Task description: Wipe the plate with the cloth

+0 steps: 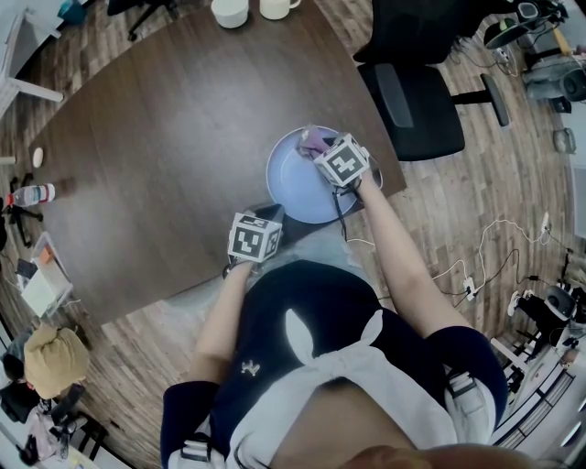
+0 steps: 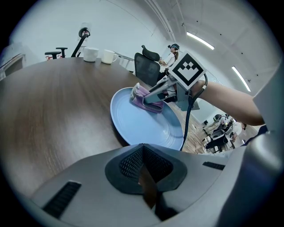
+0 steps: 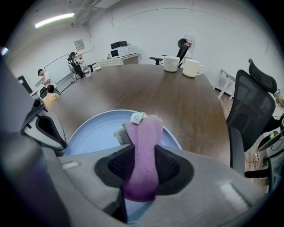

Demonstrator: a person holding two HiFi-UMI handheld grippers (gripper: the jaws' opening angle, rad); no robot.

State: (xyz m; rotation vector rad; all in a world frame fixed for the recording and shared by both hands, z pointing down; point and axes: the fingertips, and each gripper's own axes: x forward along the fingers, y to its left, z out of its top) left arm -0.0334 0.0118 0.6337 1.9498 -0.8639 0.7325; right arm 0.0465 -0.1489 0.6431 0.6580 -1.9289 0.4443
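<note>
fingers (image 3: 171, 166) of the right gripper (image 3: 142, 150) clamp the cloth (image 3: 143, 131) over the plate (image 3: 91, 133); left gripper (image 2: 143, 147) pinches its near rim.

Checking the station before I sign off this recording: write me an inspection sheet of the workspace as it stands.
Surface: dark wooden table.
Job's things: blue plate near the table edge closest to the person; purple cloth on its far side.
Clutter: two white cups at the far edge.
Grippers: right gripper shut on the cloth, over the plate; left gripper has jaws together, tips at the plate's near rim, contact unclear.
Cables: a dark cable hangs from the right gripper; white cables lie on the floor.
Surroundings: black office chair beside the table, wooden floor, bottle off the table's left end.
</note>
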